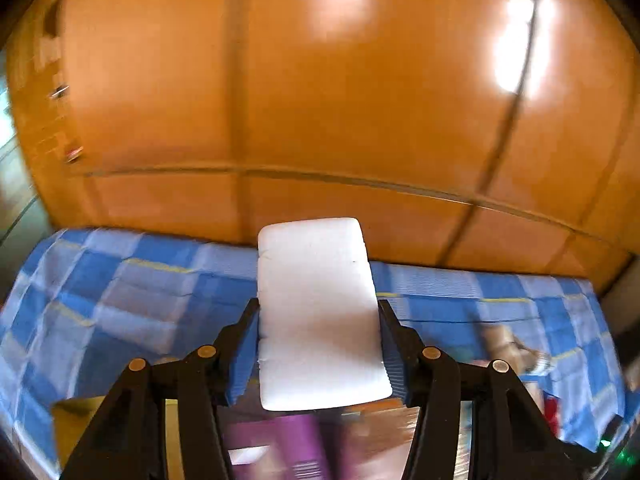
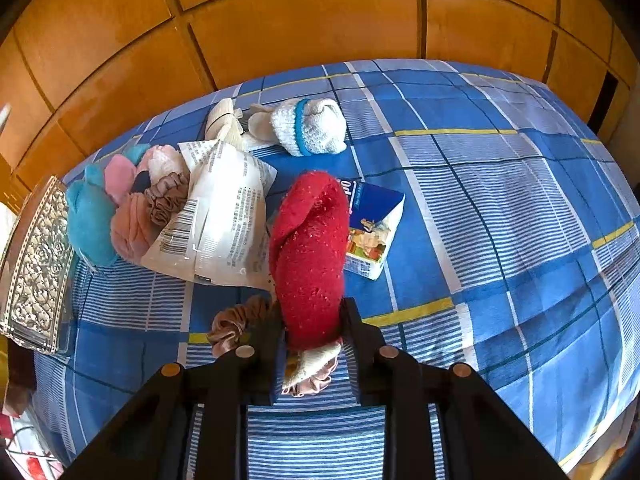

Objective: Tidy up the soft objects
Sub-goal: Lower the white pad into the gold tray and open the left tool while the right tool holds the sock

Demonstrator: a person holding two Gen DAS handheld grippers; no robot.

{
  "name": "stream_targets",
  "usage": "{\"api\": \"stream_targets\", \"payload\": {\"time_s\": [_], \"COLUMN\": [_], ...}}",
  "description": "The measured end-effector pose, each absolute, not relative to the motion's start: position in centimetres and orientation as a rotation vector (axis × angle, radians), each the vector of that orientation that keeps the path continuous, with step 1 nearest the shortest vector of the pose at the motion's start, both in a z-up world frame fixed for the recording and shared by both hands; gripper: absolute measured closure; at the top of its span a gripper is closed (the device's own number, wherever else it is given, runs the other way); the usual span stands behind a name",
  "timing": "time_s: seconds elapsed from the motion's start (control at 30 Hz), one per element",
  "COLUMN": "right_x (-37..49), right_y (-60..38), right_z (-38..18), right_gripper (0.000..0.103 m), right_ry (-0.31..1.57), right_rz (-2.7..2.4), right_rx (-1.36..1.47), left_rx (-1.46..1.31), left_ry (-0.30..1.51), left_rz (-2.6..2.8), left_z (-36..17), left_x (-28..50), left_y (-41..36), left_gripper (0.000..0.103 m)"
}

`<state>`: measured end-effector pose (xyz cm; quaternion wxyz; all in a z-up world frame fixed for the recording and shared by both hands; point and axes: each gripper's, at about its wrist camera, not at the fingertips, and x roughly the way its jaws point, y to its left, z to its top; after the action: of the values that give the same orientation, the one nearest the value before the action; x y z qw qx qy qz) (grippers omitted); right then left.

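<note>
My left gripper (image 1: 318, 312) is shut on a white foam block (image 1: 320, 312) and holds it up above the blue checked bed cover (image 1: 120, 292). My right gripper (image 2: 312, 312) is shut on a red fuzzy sock (image 2: 310, 248) with a cream cuff, above the bed cover (image 2: 500, 200). On the bed lie a white sock with blue trim (image 2: 308, 126), a white plastic packet (image 2: 224, 216), a heap of pink, teal and brown soft items (image 2: 124, 204), a brown scrunchie (image 2: 236, 322) and a blue tissue pack (image 2: 372, 228).
Orange wooden wardrobe doors (image 1: 320, 100) rise behind the bed. A clear embossed tray (image 2: 36, 268) sits at the bed's left edge. A purple box (image 1: 280, 448) and a yellow cardboard piece (image 1: 76, 420) lie blurred below the left gripper. A beige item (image 1: 508, 344) lies to its right.
</note>
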<state>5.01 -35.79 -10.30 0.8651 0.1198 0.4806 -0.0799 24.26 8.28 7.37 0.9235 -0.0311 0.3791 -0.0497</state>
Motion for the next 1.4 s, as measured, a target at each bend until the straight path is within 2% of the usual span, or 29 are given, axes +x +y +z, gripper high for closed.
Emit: {"api": "stream_targets", "payload": {"time_s": [0.13, 0.3, 0.47, 0.63, 0.7, 0.73, 0.8, 0.83, 1.03, 1.4], "right_x": [5.1, 5.3, 5.3, 5.2, 5.2, 5.2, 5.2, 5.3, 5.3, 6.1], "right_y": [-35.9, -35.5, -34.7, -34.7, -34.7, -34.6, -34.5, -34.4, -34.3, -33.4], "right_z": [-10.4, -10.5, -10.5, -10.5, -10.5, -10.5, -10.5, -10.4, -9.6, -5.5], "right_gripper": [0.077, 0.077, 0.077, 0.077, 0.077, 0.078, 0.078, 0.078, 0.082, 0.082], "right_ry": [1.011, 1.015, 1.011, 1.01, 1.01, 1.01, 1.009, 1.01, 1.004, 0.93], "right_rz": [-0.175, -0.193, -0.214, -0.231, -0.239, -0.242, -0.248, -0.25, -0.246, -0.218], "right_rx": [0.268, 0.248, 0.187, 0.193, 0.196, 0.197, 0.195, 0.194, 0.199, 0.159], "left_rx": [-0.122, -0.203, -0.295, -0.369, -0.386, -0.385, -0.369, -0.37, -0.361, -0.254], "left_ry": [0.794, 0.864, 0.982, 1.022, 1.025, 1.023, 1.007, 1.002, 0.977, 0.917], "left_rz": [0.007, 0.094, 0.112, 0.099, 0.108, 0.11, 0.103, 0.103, 0.1, 0.051], "left_z": [5.3, 0.0, -5.6, -8.4, -8.9, -8.8, -8.6, -8.4, -7.7, -6.1], "left_x": [21.6, 17.2, 16.0, 16.6, 17.2, 17.4, 17.1, 17.1, 14.2, 7.4], "left_y": [16.3, 22.1, 23.6, 22.7, 22.2, 22.1, 21.5, 21.7, 21.6, 19.8], "left_gripper": [0.047, 0.047, 0.046, 0.043, 0.032, 0.031, 0.021, 0.019, 0.019, 0.019]}}
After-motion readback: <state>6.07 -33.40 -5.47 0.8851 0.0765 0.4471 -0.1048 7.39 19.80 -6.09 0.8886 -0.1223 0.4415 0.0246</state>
